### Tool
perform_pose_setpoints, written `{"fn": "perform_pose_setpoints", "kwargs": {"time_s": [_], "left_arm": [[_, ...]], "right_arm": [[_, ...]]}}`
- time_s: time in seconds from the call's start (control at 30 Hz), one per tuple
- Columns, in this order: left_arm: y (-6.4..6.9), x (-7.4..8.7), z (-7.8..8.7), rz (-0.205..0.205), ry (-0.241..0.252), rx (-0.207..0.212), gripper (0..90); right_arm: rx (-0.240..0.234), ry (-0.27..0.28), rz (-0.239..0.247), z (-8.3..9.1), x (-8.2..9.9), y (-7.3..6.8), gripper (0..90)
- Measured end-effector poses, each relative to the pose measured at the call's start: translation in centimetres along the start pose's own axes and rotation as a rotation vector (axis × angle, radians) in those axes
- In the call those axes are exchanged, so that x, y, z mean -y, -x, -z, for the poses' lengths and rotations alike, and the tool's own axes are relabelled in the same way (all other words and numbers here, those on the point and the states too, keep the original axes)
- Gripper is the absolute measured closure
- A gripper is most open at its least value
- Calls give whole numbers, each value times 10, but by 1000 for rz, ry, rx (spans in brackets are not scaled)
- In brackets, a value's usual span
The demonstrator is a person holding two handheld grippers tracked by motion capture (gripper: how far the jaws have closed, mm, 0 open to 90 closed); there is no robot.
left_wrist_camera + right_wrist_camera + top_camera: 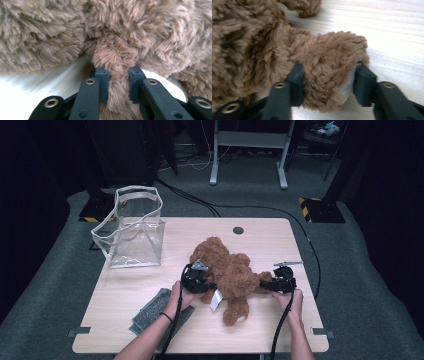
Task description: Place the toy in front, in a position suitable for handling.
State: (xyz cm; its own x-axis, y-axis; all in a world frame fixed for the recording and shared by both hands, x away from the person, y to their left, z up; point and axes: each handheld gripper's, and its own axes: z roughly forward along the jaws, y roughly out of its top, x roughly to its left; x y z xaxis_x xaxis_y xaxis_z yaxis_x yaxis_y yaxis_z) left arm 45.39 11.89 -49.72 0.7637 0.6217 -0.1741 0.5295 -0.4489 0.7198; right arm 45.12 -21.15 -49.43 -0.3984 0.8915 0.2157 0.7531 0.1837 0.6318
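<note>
Step in hand: gripping the bear point(227, 272), which lies mid-table point(270, 235). Left gripper point(119, 83) pinches 1 limb; right gripper point(328, 82) pinches a paw. Next move, likely: lift with both together, level, toward the clear bag point(132, 227).

Both grippers point(207, 284) point(265, 286) are black, with brass-ringed screws point(90, 81) on angular jaws; black cables point(278, 330) trail back, a grey plate point(200, 265) tops the left one, bare forearms, dark wristband point(166, 317).

The high view is looking down from the near side over the table point(150, 320); both gripper views are facing the teddy bear point(227, 272) close up
</note>
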Motion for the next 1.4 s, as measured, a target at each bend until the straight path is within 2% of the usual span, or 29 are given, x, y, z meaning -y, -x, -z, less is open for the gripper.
{"fn": "perform_pose_setpoints", "kwargs": {"time_s": [0.07, 0.13, 0.27, 0.33, 0.37, 0.5, 0.53, 0.57, 0.6, 0.7, 0.87, 0.93, 1.13, 1.3, 1.4], "left_arm": [[1, 0, 0, 3, 5, -4, 775], [3, 0, 1, -13, 17, -16, 783], [5, -2, 8, -33, 56, -28, 792], [8, -3, 11, -52, 77, -41, 794], [9, -3, 12, -55, 85, -45, 795], [14, -6, 19, -91, 124, -71, 798], [15, -7, 23, -106, 141, -85, 799], [15, -7, 23, -106, 141, -85, 800], [17, -9, 26, -122, 151, -100, 800], [18, -12, 31, -135, 159, -110, 800], [22, -18, 44, -176, 221, -163, 802], [23, -22, 50, -195, 228, -176, 802], [26, -29, 68, -228, 267, -208, 802], [28, -29, 76, -237, 281, -231, 802], [26, -28, 79, -235, 285, -245, 802]], "right_arm": [[10, -4, 2, 1, -1, -2, 597], [26, -4, 28, 1, -2, -5, 637], [48, 6, 39, 4, -3, -9, 675], [65, 34, 36, 7, -3, -11, 686], [74, 43, 63, 9, -3, -10, 690], [107, 93, 80, 18, -9, -16, 700], [119, 110, 98, 22, -13, -18, 702], [119, 110, 98, 22, -13, -18, 702], [129, 128, 115, 26, -17, -20, 702], [139, 148, 125, 30, -22, -23, 703], [159, 192, 173, 36, -32, -29, 706], [162, 210, 181, 39, -37, -32, 706], [171, 250, 225, 52, -59, -40, 705], [179, 259, 261, 55, -77, -48, 705], [179, 260, 284, 47, -86, -53, 706]]}}
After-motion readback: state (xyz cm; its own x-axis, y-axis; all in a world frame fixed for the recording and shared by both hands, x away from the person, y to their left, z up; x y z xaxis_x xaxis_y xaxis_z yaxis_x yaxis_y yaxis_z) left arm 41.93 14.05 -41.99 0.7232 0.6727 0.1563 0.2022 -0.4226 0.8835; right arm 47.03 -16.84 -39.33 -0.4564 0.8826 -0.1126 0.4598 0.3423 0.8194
